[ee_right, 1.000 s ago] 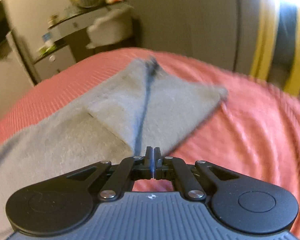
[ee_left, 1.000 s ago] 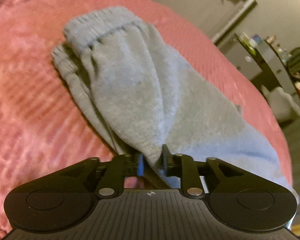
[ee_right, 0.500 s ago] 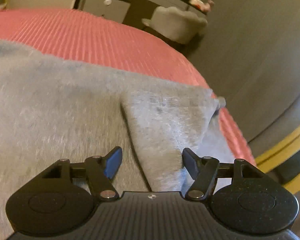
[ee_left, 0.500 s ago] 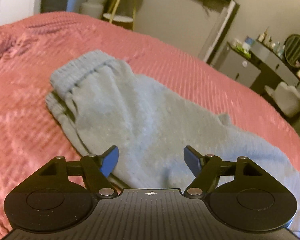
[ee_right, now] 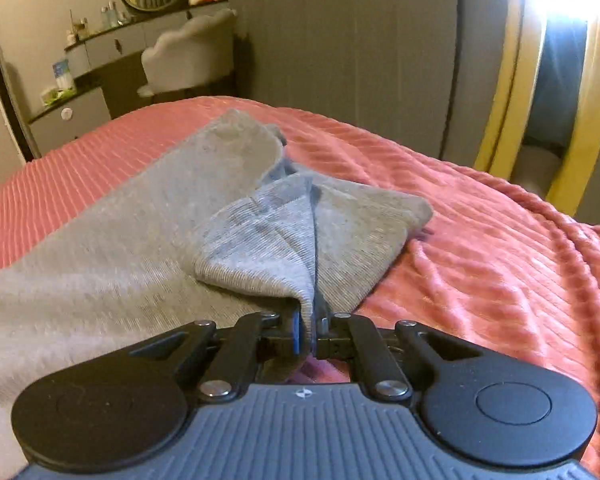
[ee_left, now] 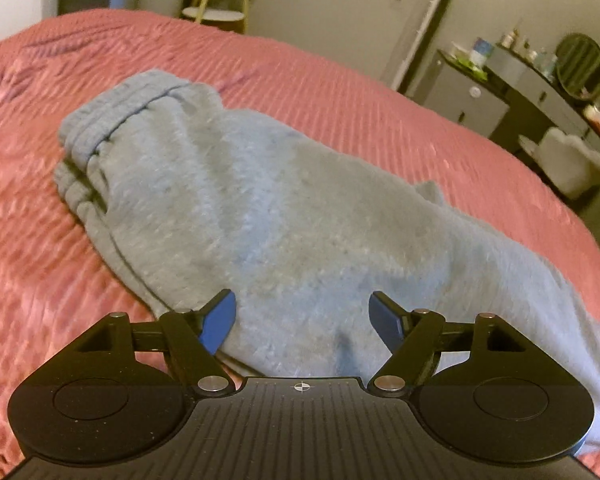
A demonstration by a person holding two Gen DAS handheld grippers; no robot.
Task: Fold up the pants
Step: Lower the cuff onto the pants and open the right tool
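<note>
Grey sweatpants lie lengthwise on the pink bedspread, their elastic band at the far left end. My left gripper hovers just above the near part of the fabric, open, with its blue pads clear of the cloth. In the right wrist view the other end of the pants is bunched and partly folded back. My right gripper is shut on a raised fold of that grey cloth, which peaks up from between the jaws.
The bedspread falls away at the bed's edge on the right. Beyond the bed stand a dark dresser with a round mirror, a pale padded chair and a yellow-framed panel by the wall.
My left gripper let go of the pinched cloth, opened wide and drew back. My right gripper opened over the pants' end, then shut on a fold of it.
</note>
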